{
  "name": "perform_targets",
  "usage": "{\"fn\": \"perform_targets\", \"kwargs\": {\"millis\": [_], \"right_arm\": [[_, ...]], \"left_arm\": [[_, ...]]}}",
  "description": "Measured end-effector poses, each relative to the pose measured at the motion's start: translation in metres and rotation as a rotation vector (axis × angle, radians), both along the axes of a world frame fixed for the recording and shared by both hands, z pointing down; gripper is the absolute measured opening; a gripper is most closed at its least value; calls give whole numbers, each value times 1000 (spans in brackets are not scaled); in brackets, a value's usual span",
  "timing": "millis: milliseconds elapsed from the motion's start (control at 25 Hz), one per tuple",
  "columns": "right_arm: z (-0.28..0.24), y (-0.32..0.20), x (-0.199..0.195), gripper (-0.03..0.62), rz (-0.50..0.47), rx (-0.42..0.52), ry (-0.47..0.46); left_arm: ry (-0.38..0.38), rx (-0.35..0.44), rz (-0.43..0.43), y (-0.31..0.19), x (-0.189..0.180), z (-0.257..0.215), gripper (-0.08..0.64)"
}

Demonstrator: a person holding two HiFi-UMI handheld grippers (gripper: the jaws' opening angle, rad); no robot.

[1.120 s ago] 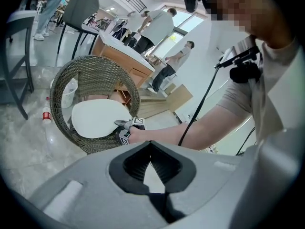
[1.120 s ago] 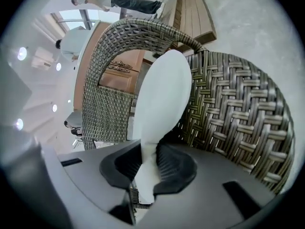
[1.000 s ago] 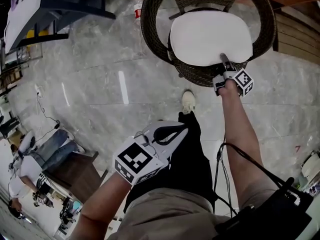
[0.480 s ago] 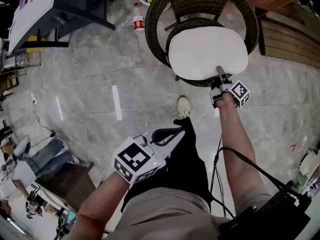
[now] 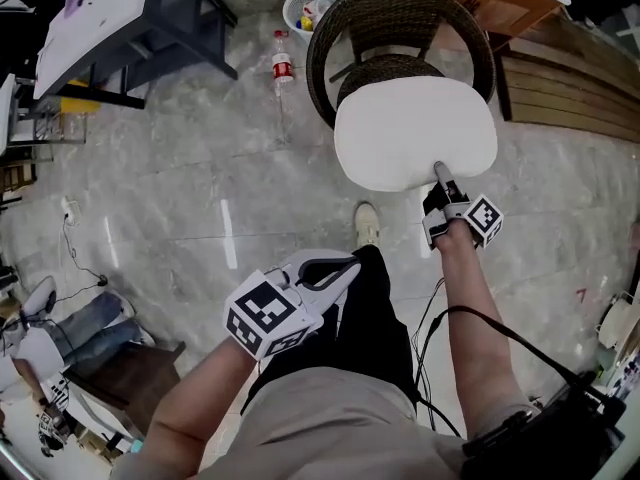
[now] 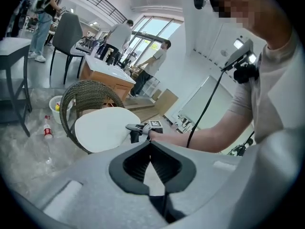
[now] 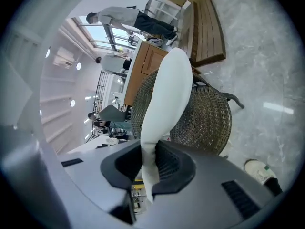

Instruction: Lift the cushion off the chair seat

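**Cushion** [image 5: 415, 128]: white and rounded. It is held by its near edge over the seat of the wicker chair [image 5: 400, 13]. The right gripper view shows it edge-on, rising from the jaws and tilted across the front of the chair's rim. In the head view, part of the woven seat shows behind its far edge. Whether that far edge touches the chair cannot be told.

**Right gripper** [image 5: 438, 171]: the jaws are clamped on the cushion's near edge. Both pads press into the fabric and the edge is pinched thin between them. The arm reaches forward on the person's right.

**Left gripper** [image 5: 350, 265]: the jaws are together with the tips meeting and nothing between them. It is held over the person's leg, well apart from cushion and chair, and points toward them.

**Surroundings:**
- The chair stands on a grey marbled floor [image 5: 180, 168].
- A shoe [image 5: 368, 226] rests on the floor near the chair's front.
- A bottle [image 5: 283, 66] with a red label stands near the chair's left side.
- A white basket [image 5: 312, 6] sits beyond the bottle.
- A dark-framed table [image 5: 110, 18] occupies the upper left.
- Wooden boards [image 5: 570, 88] lie to the chair's right.
- Other people stand in the background of both gripper views.
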State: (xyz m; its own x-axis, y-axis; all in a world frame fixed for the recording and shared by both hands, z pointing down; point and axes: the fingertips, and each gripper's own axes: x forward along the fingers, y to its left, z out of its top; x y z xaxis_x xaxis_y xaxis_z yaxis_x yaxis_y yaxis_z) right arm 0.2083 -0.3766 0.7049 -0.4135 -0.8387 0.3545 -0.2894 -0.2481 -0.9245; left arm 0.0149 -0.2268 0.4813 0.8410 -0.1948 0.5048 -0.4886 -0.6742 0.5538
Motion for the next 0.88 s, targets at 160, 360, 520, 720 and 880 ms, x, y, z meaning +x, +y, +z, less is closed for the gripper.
{"fn": "perform_targets", "kwargs": {"millis": [160, 360, 520, 720, 880], "right_arm": [[-41, 38, -9, 61, 12, 27, -15], [-92, 86, -23, 61, 1, 50, -20], [-132, 115, -31, 61, -9, 85, -23], [-175, 152, -43, 61, -26, 120, -29], [-203, 179, -50, 61, -38, 145, -24]], "left_arm": [[4, 31, -9, 19, -18, -17, 8], [6, 60, 1, 49, -37, -38, 8], [4, 87, -5, 65, -52, -53, 8], [15, 117, -16, 85, -66, -73, 8], [23, 146, -10, 101, -72, -87, 8]]}}
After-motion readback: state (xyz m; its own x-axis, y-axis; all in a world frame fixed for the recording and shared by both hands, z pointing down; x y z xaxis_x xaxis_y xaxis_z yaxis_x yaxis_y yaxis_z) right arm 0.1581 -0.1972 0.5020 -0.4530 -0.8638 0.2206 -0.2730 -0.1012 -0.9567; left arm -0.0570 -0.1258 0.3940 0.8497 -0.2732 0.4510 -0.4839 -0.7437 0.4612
